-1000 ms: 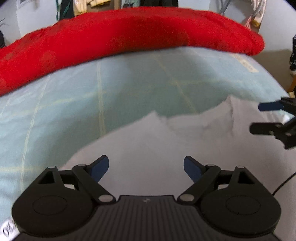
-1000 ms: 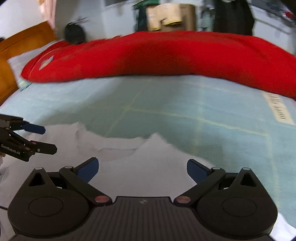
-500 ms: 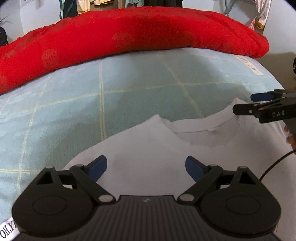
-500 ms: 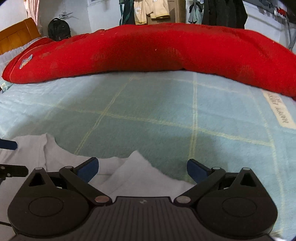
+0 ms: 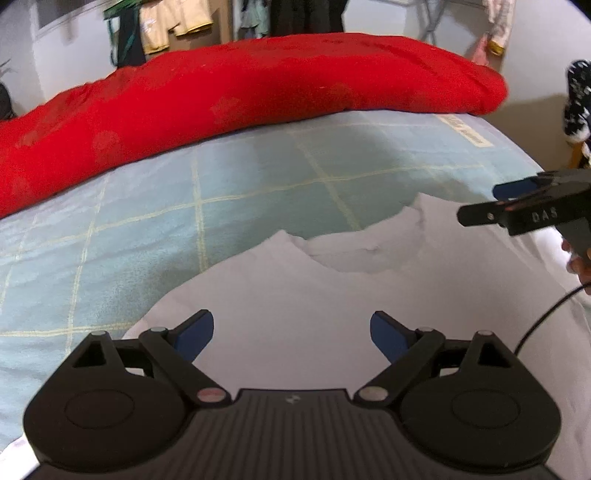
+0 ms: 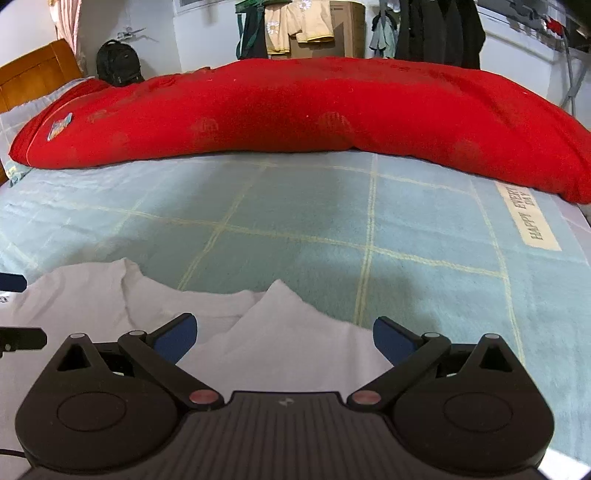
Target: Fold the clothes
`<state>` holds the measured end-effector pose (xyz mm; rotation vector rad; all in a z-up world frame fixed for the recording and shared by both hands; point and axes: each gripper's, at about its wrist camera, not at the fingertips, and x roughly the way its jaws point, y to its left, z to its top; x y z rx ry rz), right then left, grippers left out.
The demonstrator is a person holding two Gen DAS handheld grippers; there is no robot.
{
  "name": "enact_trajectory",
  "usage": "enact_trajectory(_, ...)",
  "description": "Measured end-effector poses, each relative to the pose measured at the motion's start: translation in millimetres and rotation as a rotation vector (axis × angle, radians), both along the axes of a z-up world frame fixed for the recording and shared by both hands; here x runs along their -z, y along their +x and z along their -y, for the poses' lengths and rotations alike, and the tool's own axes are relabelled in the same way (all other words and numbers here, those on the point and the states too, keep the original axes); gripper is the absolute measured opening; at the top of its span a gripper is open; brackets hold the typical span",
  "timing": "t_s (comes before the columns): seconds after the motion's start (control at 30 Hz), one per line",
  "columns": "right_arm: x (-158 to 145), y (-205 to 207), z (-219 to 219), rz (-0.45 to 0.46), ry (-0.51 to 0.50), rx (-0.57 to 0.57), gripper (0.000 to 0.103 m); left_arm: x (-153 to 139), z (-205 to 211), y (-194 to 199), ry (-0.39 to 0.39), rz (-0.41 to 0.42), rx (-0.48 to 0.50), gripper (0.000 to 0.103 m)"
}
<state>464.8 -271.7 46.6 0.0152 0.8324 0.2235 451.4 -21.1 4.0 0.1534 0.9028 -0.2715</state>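
Note:
A white T-shirt [image 5: 295,295] lies flat on the bed, collar pointing toward the far side. My left gripper [image 5: 291,332] hovers open over the shirt's left shoulder area, nothing between its blue pads. In the right wrist view the same shirt [image 6: 288,332] fills the near left, its neckline peaks showing. My right gripper [image 6: 284,338] stands open above the right shoulder of the shirt, empty. The right gripper [image 5: 487,203] also shows at the right edge of the left wrist view, held by a hand [image 5: 580,264].
A light blue checked bedsheet [image 6: 332,221] covers the bed. A long red quilt roll [image 6: 295,110] lies across the far side. A wooden headboard [image 6: 33,77] and a backpack [image 6: 118,68] stand far left. Hanging clothes [image 6: 295,29] line the back wall. A cable [image 5: 543,317] trails at right.
Both grippers have shifted slightly over the shirt and stay open. The right gripper has moved back a little, so more of the shirt's neckline shows in its view.

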Motion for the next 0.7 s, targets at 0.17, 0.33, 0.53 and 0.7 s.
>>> enact_trajectory(0.17,-3.4,-34.8,0.3,-0.029,-0.007,0.015,0.103,-3.0,3.4,-30.9,0.056,0.011,0.063,0.092)
enact_trajectory(0.33,3.8,-100.8,-10.6,-0.033,-0.045,-0.049,0.103,8.6,4.7,-72.5,0.145,0.062,0.176,0.092)
enact_trajectory(0.53,26.1,-169.7,-38.0,-0.073,-0.113,-0.176,0.103,30.9,5.5,-103.3,0.096,0.068,0.281,0.091)
enact_trajectory(0.7,42.3,-193.2,-46.4,-0.073,-0.13,-0.165,0.103,48.9,3.1,-117.3,0.084,0.028,0.323,0.091)
